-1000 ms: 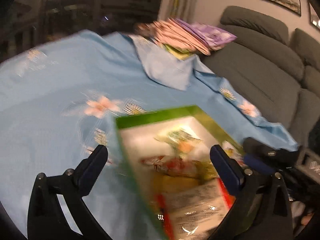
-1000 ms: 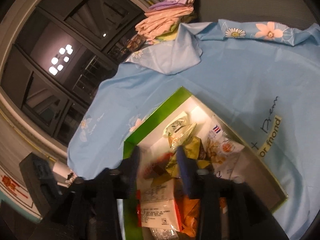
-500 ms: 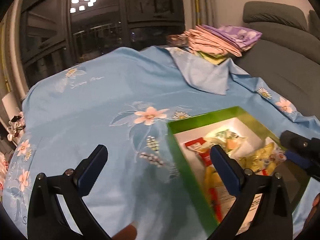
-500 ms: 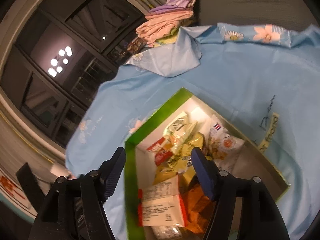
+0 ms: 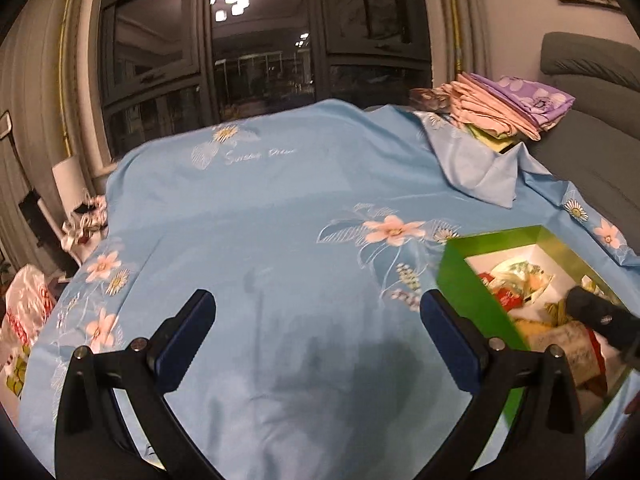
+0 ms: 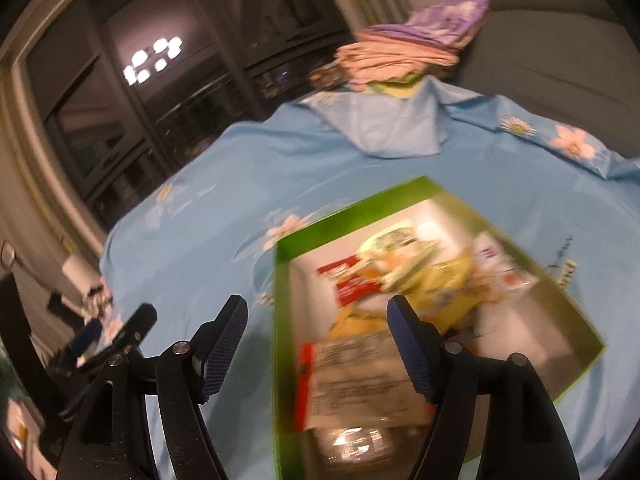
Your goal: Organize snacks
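Note:
A green box (image 6: 316, 236) with a white inside sits on the blue flowered cloth (image 5: 280, 216) and holds several snack packets (image 6: 420, 272). In the left wrist view the box (image 5: 468, 292) is at the lower right. My left gripper (image 5: 316, 312) is open and empty, above bare cloth to the left of the box. My right gripper (image 6: 318, 320) is open and empty, straddling the box's left wall; its view is blurred. The right gripper's tip (image 5: 600, 316) shows over the box in the left wrist view.
A stack of folded pink and purple linens (image 5: 504, 104) lies at the cloth's far right corner, beside a grey sofa (image 5: 592, 120). Dark windows (image 5: 260, 52) stand behind. A plastic bag (image 5: 24, 308) and small clutter (image 5: 84, 220) sit off the left edge.
My left gripper has swung left, away from the box, to over bare cloth. My right gripper has opened wide, pulled back from the packets and shifted left over the box's wall.

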### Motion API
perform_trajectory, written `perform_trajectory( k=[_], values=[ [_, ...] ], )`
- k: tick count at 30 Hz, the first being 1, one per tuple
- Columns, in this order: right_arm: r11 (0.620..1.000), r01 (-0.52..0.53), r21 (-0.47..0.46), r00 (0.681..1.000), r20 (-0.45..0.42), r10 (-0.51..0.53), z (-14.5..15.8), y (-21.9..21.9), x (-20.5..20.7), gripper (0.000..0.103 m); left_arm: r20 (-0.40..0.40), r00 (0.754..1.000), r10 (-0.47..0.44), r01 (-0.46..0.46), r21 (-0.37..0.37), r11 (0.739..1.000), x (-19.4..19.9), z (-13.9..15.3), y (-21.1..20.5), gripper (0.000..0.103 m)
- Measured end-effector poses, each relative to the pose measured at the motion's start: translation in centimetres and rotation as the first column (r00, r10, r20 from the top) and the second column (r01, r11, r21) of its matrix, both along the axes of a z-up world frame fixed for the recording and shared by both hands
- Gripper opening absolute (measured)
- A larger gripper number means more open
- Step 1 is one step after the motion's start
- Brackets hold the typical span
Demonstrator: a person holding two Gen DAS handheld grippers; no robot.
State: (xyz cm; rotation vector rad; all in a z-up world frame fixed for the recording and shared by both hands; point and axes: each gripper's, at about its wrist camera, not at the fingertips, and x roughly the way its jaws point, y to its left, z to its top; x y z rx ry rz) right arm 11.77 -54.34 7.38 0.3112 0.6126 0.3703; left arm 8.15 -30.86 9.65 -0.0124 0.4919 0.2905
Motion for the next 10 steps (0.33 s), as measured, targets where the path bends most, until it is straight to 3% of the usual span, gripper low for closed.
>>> perform_trajectory(
  k=[5, 10],
  values=[
    [0.991, -0.124, -0.054, 0.992, 0.007, 0.124, -0.2, 5.9, -1.1, 0.074, 0.005, 0.993, 0.115, -0.115, 0.036, 0.993, -2.9, -0.8, 3.9, 0.103],
    [0.962, -0.228, -0.149, 0.972, 0.019, 0.233, -0.5, 11.9, -2.4, 0.074, -0.064, 0.977, 0.204, -0.201, 0.055, 0.978, -4.4, -2.0, 8.2, 0.103]
  ],
)
